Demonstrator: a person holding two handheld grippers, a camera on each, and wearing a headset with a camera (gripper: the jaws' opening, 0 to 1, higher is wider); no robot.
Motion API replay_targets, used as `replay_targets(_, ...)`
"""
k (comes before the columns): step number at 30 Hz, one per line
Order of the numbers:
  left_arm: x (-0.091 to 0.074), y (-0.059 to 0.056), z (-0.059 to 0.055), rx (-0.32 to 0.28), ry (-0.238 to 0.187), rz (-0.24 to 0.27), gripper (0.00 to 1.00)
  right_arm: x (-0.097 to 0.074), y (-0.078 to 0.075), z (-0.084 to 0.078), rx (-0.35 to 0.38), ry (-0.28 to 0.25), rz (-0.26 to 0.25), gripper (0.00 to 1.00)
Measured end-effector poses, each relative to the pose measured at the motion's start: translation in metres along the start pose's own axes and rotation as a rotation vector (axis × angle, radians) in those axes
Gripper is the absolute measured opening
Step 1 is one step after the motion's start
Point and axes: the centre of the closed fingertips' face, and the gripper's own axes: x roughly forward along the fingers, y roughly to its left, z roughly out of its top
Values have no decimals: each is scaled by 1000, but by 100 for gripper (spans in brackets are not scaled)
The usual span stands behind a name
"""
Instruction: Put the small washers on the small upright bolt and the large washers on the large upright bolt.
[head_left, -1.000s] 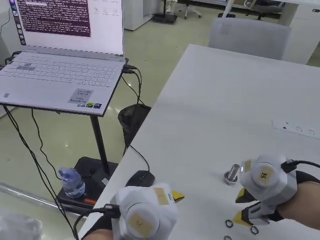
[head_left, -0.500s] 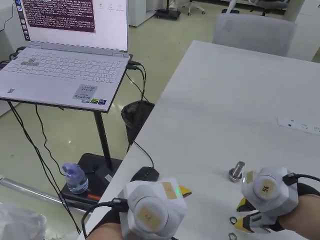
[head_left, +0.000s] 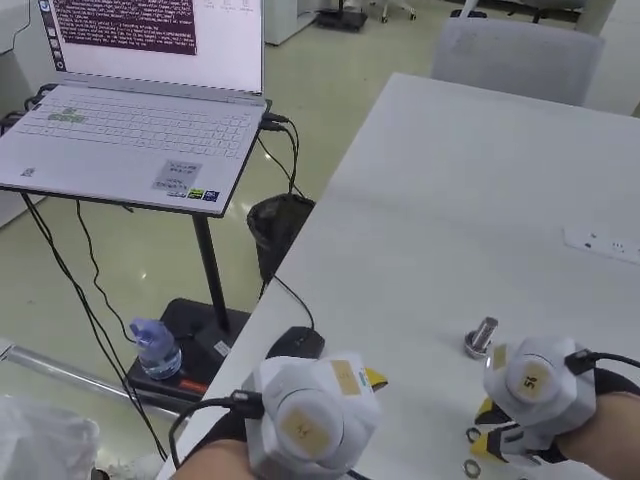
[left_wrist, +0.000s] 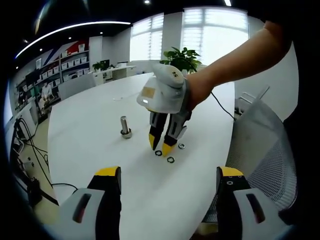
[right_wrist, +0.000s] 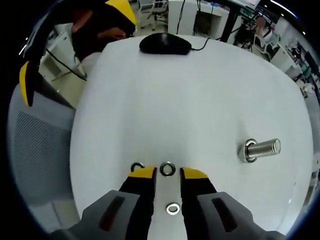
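Washers (head_left: 472, 436) lie flat on the white table (head_left: 450, 200) in the head view, just on the person's side of the upright bolt (head_left: 481, 337). 2 of them show there, beside the yellow tips of the right gripper (head_left: 490, 428), which hangs over them, nearer the person than the bolt. From this view I cannot tell how its jaws stand. A black mouse (head_left: 295, 343) sits well to the bolt's left at the table edge. An open laptop (head_left: 130, 140) on a stand is farther left still, off the table.

From the left gripper view, the left gripper (left_wrist: 168, 174) has its jaws wide apart with nothing between them. Beyond them the bolt stands on its head, and 3 washers lie close together just to the bolt's right. The right gripper's tips point down at them, close to each other.

From the right gripper view, the bolt is off to the right. The right gripper's jaws are slightly apart and hold nothing. 1 washer lies just ahead of the gap, 1 beside the left tip and 1 between the jaws farther back.
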Motion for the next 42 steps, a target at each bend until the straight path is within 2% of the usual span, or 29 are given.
replay_targets(3, 1, -1, -1, 0, 4, -1, 77, -1, -1, -1, 0, 6, -3, 16)
replay_targets(11, 3, -1, 1, 1, 0, -2, 76, -1, -1, -3, -16, 19, -6, 15)
replay_targets(21, 1, -1, -2, 10, 12, -3, 75, 0, -1, -2, 2, 51, -13, 13)
replay_targets(29, -2, 1, -1, 10, 10, 8, 75, -1, -1, -4, 36, 47, -12, 13)
replay_targets(35, -1, 1, 0, 11, 12, 9, 75, -12, -5, -12, 65, 41, -20, 13)
replay_targets(42, 4, -3, 3, 19, 15, 2, 75, -39, -14, -33, 116, 38, -50, 13)
